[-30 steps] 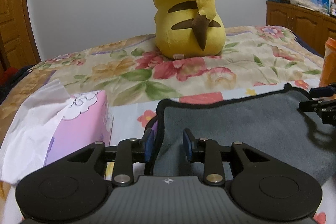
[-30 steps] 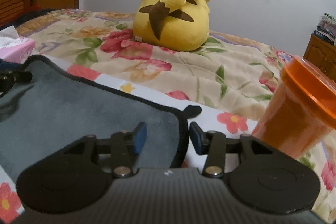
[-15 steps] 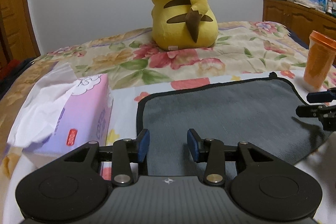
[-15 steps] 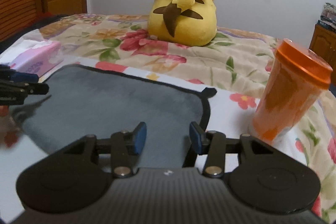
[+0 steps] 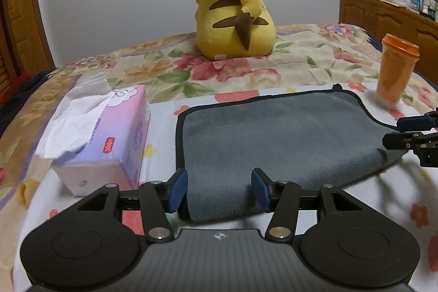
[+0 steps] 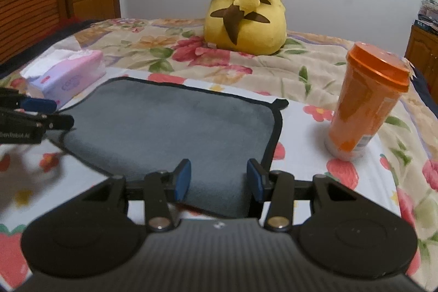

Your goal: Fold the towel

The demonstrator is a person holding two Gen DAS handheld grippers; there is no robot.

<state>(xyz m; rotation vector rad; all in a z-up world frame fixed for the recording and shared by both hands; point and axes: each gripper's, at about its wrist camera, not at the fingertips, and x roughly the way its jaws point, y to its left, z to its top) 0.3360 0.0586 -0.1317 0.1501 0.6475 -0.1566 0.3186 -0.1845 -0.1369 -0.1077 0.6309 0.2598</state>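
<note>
A grey towel with black trim (image 5: 276, 133) lies folded on the floral bedspread; it also shows in the right wrist view (image 6: 175, 127). My left gripper (image 5: 220, 189) is open, its blue pads either side of the towel's near left edge, holding nothing. My right gripper (image 6: 217, 178) is open over the towel's near right corner, holding nothing. Each gripper shows at the edge of the other's view: the right one (image 5: 410, 132) and the left one (image 6: 32, 114).
A pink tissue box (image 5: 109, 133) stands left of the towel. An orange lidded cup (image 6: 366, 100) stands right of it. A yellow plush toy (image 5: 232, 4) sits behind on the bed. A wooden cabinet (image 5: 388, 18) is at the far right.
Both grippers have pulled back toward me and risen; the towel, tissue box and cup now look farther away. The jaws have stayed open and the towel lies still.
</note>
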